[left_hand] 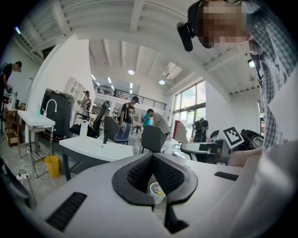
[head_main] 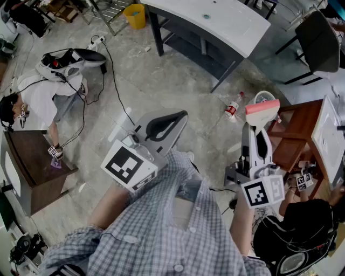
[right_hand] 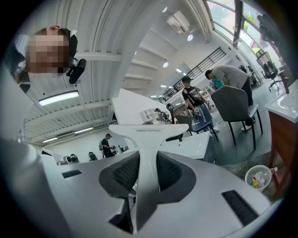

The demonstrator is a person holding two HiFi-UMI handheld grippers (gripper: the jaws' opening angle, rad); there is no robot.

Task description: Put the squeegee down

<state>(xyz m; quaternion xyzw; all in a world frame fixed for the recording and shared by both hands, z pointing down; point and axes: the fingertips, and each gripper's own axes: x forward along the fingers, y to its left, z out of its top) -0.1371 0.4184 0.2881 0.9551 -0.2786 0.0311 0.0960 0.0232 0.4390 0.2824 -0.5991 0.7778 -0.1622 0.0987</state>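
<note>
**Right gripper** (head_main: 257,132): the jaws pinch the white handle of the squeegee (head_main: 262,109), which is held up in the air, clear of the floor. Seen from above, its pink blade head sits at the 12 o'clock end of the gripper, crosswise to the handle. In the right gripper view the T-shaped squeegee (right_hand: 148,139) stands upright between the black pads.

**Left gripper** (head_main: 182,114): the jaws are pressed together at the tips with nothing between them. It lies at 9 o'clock of the right gripper, well apart from it.

**Surroundings, from above:**
- A white waste bin (head_main: 259,97) stands on the grey floor just beyond the squeegee head.
- A plastic bottle (head_main: 232,109) lies at 9 o'clock of that head.
- A brown wooden table (head_main: 288,140) stands at 3 o'clock of the right gripper.
- A white table (head_main: 215,21) stands at 12 o'clock of the left gripper.
- A yellow bucket (head_main: 135,15) stands at 11 o'clock of the left gripper.
</note>
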